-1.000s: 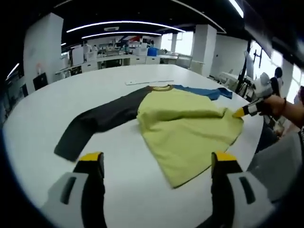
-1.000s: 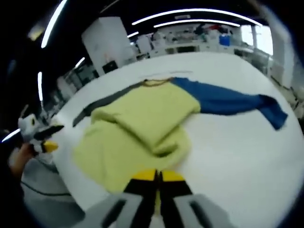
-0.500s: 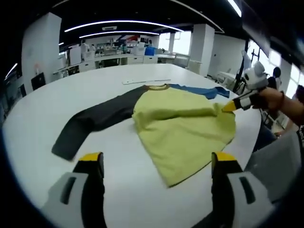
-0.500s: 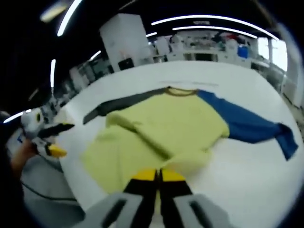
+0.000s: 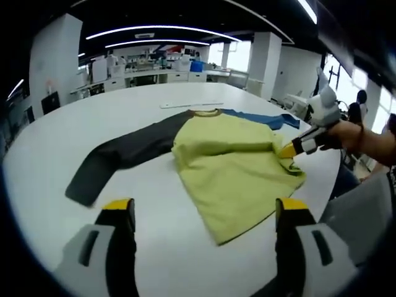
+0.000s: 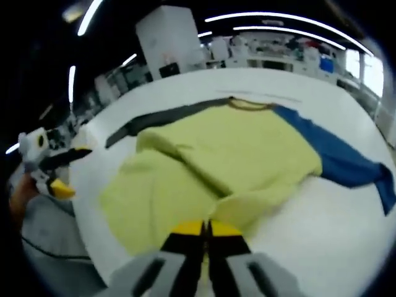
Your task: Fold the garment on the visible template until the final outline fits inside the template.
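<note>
Garment (image 6: pixel 229 161) hem (yellow) is pinched by the right gripper (image 6: pixel 206 230); carry it across evenly, left gripper (image 5: pixel 204 213) spread.

Open-plan laboratory: large white bench (image 5: pixel 55 154) in the foreground, equipment-laden counters (image 5: pixel 154 74) at upper centre, white columns (image 5: pixel 266 62), curved ceiling light strips (image 5: pixel 154 30)
</note>
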Demonstrator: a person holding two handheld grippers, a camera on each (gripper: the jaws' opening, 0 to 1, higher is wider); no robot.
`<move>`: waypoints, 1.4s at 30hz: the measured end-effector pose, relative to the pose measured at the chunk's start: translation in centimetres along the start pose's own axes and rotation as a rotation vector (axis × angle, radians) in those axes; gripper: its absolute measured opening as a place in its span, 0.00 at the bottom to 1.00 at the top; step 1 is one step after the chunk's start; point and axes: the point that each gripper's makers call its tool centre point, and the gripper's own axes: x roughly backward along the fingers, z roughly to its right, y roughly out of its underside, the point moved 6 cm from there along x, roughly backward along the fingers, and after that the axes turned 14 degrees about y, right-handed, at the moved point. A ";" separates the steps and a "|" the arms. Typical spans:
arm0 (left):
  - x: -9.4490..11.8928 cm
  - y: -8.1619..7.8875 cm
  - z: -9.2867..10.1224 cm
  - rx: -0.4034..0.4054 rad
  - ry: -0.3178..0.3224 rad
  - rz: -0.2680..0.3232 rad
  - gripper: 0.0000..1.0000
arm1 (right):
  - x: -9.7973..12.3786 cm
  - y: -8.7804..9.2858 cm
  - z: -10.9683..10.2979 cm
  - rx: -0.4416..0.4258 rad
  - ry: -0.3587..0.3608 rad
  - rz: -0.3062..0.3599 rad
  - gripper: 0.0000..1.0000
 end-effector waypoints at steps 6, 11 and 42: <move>0.0 0.4 -0.5 0.007 0.003 -0.006 0.91 | -0.4 0.5 -0.1 0.032 -0.011 -0.017 0.00; 0.1 0.7 -0.8 0.008 0.008 -0.009 0.91 | 0.8 0.0 -0.5 -0.013 -0.057 0.013 0.13; -1.2 2.0 0.0 0.072 -0.048 -0.075 0.62 | 1.8 2.5 0.2 -0.111 0.089 -0.016 0.13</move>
